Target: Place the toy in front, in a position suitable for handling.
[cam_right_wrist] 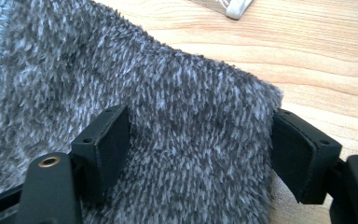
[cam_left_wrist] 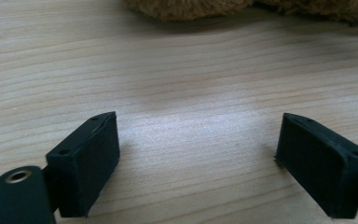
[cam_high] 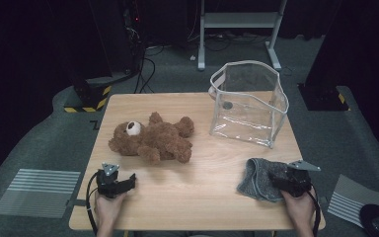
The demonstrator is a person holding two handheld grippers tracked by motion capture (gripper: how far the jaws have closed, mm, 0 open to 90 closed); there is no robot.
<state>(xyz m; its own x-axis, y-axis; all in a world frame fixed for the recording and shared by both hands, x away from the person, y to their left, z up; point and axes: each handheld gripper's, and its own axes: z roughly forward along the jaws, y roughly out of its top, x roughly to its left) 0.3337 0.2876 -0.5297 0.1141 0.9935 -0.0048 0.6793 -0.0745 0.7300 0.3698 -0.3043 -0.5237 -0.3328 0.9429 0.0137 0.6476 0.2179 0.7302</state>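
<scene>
Left gripper (cam_high: 128, 181): near left of the surface (cam_high: 212, 197), held in a hand (cam_high: 109, 207); fingers (cam_left_wrist: 86, 163) spread wide over bare wood, pinching nothing.
Right gripper (cam_high: 275, 179): near right, held in the other hand (cam_high: 298, 207); fingers (cam_right_wrist: 105, 149) spread, straddling the near edge of the grey towel (cam_high: 259, 178) without closing on it.
Grey towel: crumpled at the near right of the surface, just beside the right gripper and partly under it; long axis running near to far.
Teddy bear (cam_high: 153, 139): left of centre, lying on its back; long axis left to right, head to the left, legs to the right, muzzle tilted up.
Clear bag (cam_high: 246, 101): far right of the surface, upright, mouth open upward, white trim along its rim; well apart from the bear.
Left gripper view: brown fur of the bear (cam_left_wrist: 242, 9) at the far edge, beyond the finger gap.
Right gripper view: fuzzy pile and stitched hem of the towel (cam_right_wrist: 168, 102), plus a white-trimmed corner of the bag (cam_right_wrist: 235, 7) beyond it.
High view: whole layout, dark floor around.
</scene>
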